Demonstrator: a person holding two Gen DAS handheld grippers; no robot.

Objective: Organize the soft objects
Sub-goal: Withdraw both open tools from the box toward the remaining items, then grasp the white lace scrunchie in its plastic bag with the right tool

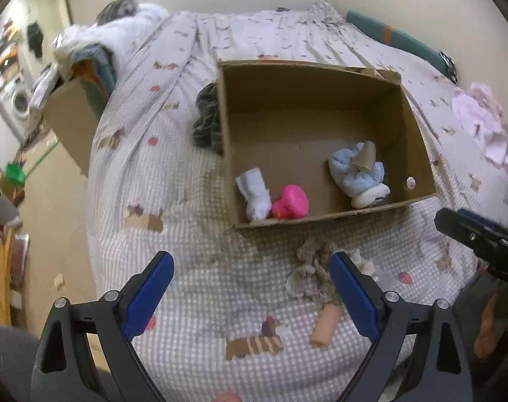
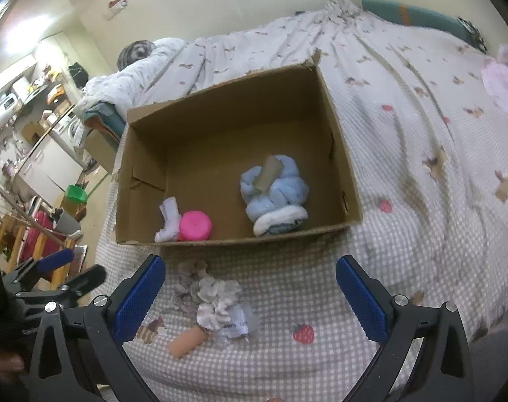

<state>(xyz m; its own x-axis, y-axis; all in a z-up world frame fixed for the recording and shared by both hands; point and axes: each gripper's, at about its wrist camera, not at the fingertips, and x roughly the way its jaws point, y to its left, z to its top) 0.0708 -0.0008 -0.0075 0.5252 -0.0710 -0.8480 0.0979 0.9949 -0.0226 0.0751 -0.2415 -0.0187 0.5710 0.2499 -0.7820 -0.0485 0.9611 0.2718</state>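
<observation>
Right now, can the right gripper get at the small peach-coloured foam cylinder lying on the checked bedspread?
Probably yes. The right gripper is open and empty, and the peach foam cylinder lies just ahead between its fingers, outside the cardboard box; only the frilly grey scrunchie touches it.

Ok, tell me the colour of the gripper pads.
Blue pads, clearest in the right wrist view.

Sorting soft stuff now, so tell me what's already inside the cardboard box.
Inside the cardboard box: a white sock, a pink toy, and a blue bundle with a cardboard tube on top. Anything under the bundle is hidden.

left hand-held gripper [image 1: 252, 268]: spread wide, empty | right hand-held gripper [image 2: 250, 273]: spread wide, empty
</observation>
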